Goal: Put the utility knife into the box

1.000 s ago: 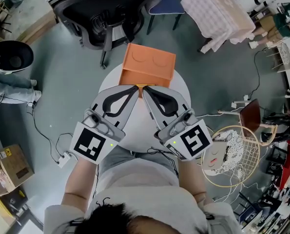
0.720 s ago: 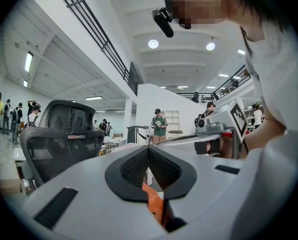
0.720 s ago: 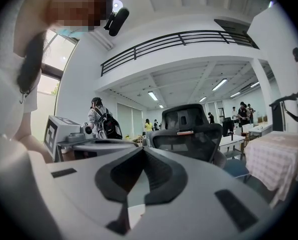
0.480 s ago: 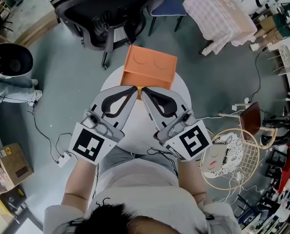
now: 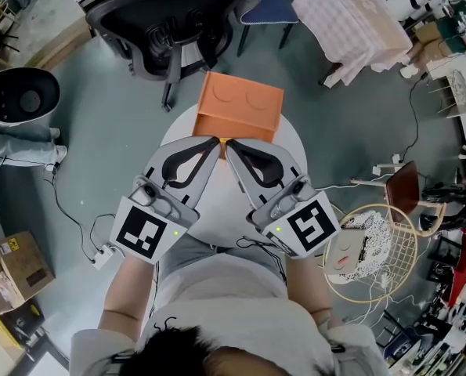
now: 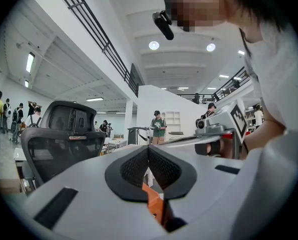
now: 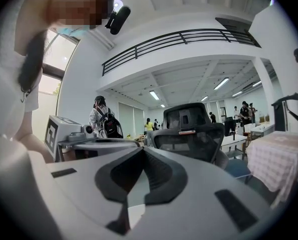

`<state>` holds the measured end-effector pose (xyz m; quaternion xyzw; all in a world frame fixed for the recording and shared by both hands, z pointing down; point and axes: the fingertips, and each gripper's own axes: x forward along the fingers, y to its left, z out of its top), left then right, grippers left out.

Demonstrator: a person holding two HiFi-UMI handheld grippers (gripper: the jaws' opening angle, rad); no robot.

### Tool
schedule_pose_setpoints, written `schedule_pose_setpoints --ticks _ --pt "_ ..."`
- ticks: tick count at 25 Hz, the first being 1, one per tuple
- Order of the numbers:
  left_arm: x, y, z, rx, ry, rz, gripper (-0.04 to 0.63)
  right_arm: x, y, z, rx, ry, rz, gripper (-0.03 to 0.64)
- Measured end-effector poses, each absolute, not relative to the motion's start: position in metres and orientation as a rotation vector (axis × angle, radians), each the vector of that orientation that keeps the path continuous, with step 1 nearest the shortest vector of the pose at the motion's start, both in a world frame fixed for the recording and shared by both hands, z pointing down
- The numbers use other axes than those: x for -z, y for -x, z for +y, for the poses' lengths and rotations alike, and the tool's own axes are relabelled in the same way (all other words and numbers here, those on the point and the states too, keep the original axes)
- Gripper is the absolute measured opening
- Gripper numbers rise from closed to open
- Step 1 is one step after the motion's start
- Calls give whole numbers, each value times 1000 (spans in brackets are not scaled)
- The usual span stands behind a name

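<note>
Where left tool points, box just beyond

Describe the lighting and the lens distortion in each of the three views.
Head view: even, soft light with faint shadows, the orange box sharp, straight lines bowing toward the edges. Left gripper view: heavy fisheye inside a black round border, ceiling lamps blown white. Right gripper view: the same round border, the balcony railing curved, the window very bright.
</note>
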<state>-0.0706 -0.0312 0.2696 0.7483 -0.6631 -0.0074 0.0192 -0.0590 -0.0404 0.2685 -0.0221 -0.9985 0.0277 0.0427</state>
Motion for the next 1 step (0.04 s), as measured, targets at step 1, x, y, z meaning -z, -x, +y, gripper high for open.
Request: schedule_pose_setpoints --ticks 1 --pt "-268 70 -31 26 -2323 -2058 9 -267 58 -40 -84 67 -3055 8"
